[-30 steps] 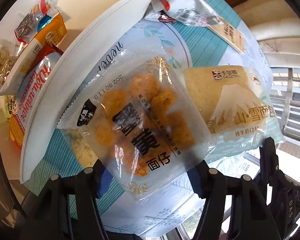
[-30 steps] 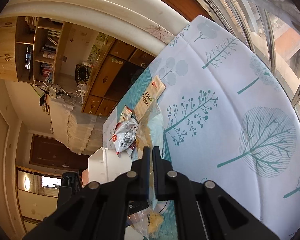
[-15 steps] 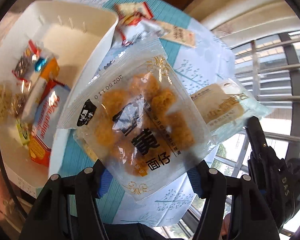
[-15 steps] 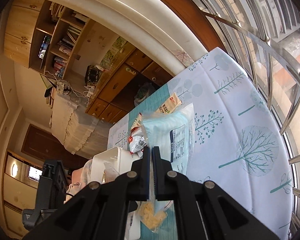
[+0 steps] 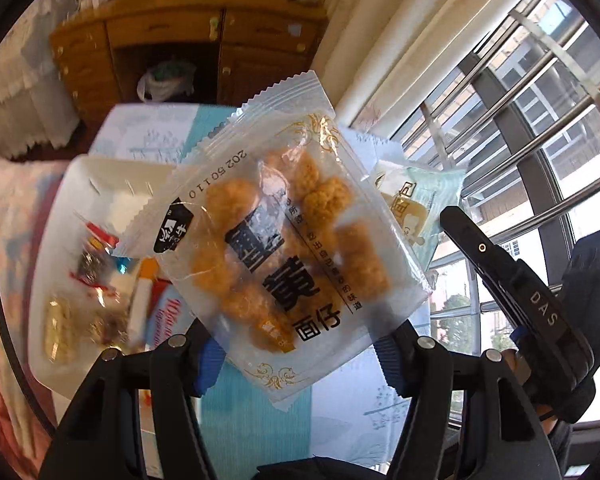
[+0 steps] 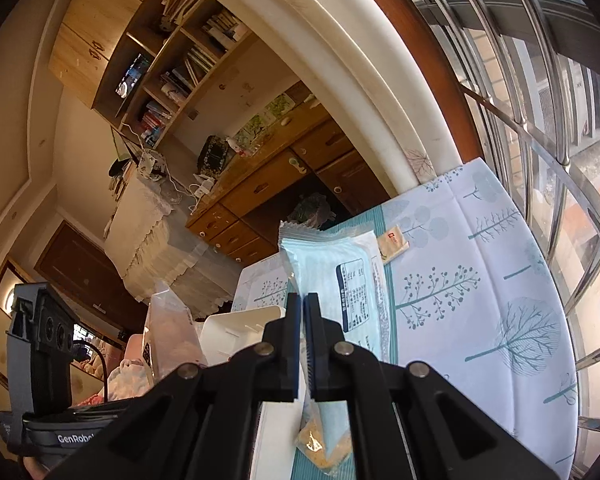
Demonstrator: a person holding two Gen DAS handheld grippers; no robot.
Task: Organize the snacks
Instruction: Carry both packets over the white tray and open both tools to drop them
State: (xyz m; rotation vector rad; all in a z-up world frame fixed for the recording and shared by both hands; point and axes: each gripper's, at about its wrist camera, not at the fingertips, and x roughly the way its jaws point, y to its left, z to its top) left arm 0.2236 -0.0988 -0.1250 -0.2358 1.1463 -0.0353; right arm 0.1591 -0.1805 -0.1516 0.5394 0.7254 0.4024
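Note:
A clear pack of golden fried pieces [image 5: 284,248] with black lettering hangs in the air, and my left gripper [image 5: 300,356] is shut on its lower edge between the blue pads. Below it, at left, is the white bin [image 5: 76,184] with several snacks inside. My right gripper [image 6: 302,312] is shut on a light blue bread packet [image 6: 340,280], lifted above the table. The left wrist view shows this packet [image 5: 420,200] just right of the clear pack, with the right gripper's finger [image 5: 520,288] under it. In the right wrist view the clear pack [image 6: 172,328] shows edge-on beside the bin [image 6: 240,332].
A tree-print tablecloth [image 6: 500,280] covers the table by a barred window. A small beige sachet [image 6: 394,240] lies far on the cloth, and a small pack of yellow bits [image 6: 324,444] lies near the bin. Wooden cabinets [image 5: 220,40] stand beyond the table.
Both grippers have risen with their packets still held, and both views have rolled. The table and bin now look smaller and farther below; the blue packet has come off the cloth.

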